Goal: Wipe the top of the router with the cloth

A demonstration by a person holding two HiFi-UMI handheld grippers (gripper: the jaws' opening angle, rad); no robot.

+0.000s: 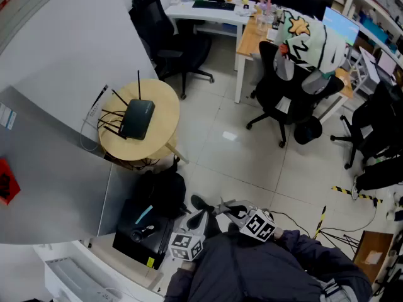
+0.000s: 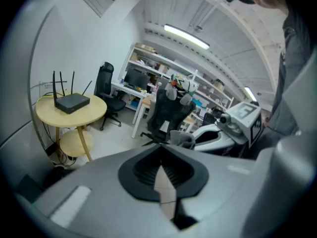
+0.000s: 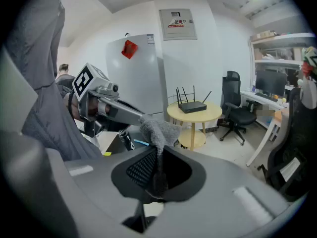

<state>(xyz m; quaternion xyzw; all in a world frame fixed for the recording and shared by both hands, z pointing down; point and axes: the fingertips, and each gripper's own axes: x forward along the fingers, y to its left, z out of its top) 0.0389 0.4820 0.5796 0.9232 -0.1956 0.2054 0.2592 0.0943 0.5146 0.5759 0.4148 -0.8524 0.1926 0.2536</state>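
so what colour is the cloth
The cloth is grey, clearest in the right gripper view.

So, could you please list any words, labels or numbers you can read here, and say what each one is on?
Wall panel: red heading, too blurred to read.
Red tag on the cabinet: no print can be made out.
Marker cubes: square patterns only, no words.
Router: no readable label.

There was one router [image 1: 137,118] bearing four antennas [image 1: 138,85], on one round counter [image 1: 165,102] at far left. One cloth [image 3: 158,128] showed. Two claws were counted, a left claw [image 2: 161,175] and a right claw [image 3: 157,175]. Three black office chairs [image 1: 170,39] stood across the far side and right.
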